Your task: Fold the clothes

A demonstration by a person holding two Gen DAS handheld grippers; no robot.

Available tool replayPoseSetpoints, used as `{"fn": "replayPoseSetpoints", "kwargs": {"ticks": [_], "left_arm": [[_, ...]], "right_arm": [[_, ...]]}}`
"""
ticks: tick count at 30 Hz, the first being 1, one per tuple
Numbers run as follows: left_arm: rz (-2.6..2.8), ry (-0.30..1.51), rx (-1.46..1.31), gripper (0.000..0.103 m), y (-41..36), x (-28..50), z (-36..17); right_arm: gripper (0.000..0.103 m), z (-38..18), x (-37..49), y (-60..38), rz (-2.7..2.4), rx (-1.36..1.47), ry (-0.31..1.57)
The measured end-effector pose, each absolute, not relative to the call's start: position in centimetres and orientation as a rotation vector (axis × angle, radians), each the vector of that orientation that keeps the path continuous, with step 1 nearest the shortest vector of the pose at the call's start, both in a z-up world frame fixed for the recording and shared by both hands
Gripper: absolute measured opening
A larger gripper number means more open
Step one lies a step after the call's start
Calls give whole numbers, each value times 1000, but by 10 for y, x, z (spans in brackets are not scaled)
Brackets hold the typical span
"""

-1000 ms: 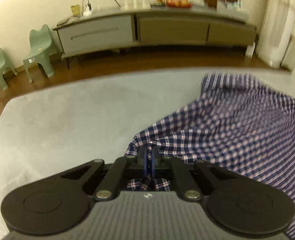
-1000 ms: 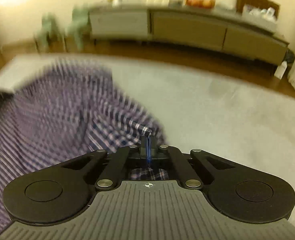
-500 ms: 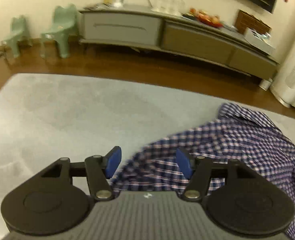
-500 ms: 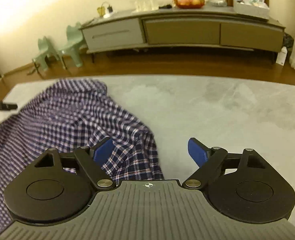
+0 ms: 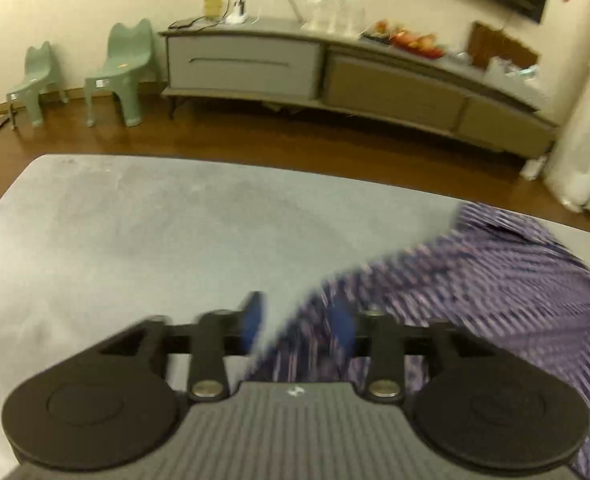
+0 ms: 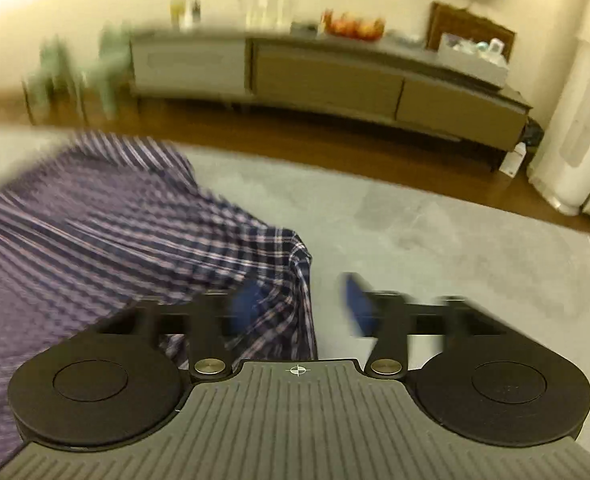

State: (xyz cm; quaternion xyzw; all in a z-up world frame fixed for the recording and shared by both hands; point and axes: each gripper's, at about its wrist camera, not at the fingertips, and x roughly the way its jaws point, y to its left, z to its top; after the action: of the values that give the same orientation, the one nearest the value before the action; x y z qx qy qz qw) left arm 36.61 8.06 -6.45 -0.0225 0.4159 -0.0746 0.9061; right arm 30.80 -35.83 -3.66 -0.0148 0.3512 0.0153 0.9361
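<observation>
The left gripper (image 5: 297,322) is seen with its blue pads (image 5: 253,320) set apart and its jaws closing; an edge of the plaid shirt (image 5: 495,292) lies in the gap beneath them, but no pad is seen pressing on the cloth. The right gripper (image 6: 301,304) is likewise spread fairly wide, with its jaws closing, and the folded corner of the same plaid shirt (image 6: 107,232) is seen between and under its pads (image 6: 359,304), untouched as far as the blur allows. The shirt, checked in navy, white and red, is spread in a loose heap on the grey mat (image 5: 155,232), with one hem hanging over itself near the right gripper. Beyond the mat (image 6: 435,232) a strip of brown wooden floor (image 5: 255,140) is seen, then a long low sideboard (image 5: 335,76) against the wall, two small green chairs (image 5: 123,68) to its left, and a bowl of fruit (image 6: 353,26) on its top.
</observation>
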Motion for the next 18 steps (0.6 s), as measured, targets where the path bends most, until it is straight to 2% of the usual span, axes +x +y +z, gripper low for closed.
{"fn": "replayPoseSetpoints", "kwargs": {"ticks": [1, 3, 4, 7, 11, 14, 16, 17, 18], "left_arm": [[-175, 854, -64, 53, 79, 348, -61], [-232, 855, -95, 55, 90, 304, -52], [-257, 862, -110, 61, 94, 287, -50], [-331, 881, -156, 68, 104, 236, -44], [-338, 930, -199, 70, 111, 171, -48], [-340, 960, -258, 70, 117, 133, -54], [-320, 959, -294, 70, 122, 119, -57], [-304, 959, -307, 70, 124, 114, -58], [-290, 954, -307, 70, 127, 109, -59]], "right_arm": [[80, -28, 282, -366, 46, 1, 708], [82, -18, 225, -378, 75, 43, 733], [86, -20, 197, -379, 88, 54, 755], [89, -20, 99, -388, 124, 76, 840], [92, -37, 1, -375, 171, 48, 978], [93, -52, -36, -356, 135, -21, 1033], [90, -62, -44, -346, 108, -46, 1054], [83, -66, -44, -343, 109, -55, 1059], [66, -70, -45, -340, 109, -62, 1059]]}}
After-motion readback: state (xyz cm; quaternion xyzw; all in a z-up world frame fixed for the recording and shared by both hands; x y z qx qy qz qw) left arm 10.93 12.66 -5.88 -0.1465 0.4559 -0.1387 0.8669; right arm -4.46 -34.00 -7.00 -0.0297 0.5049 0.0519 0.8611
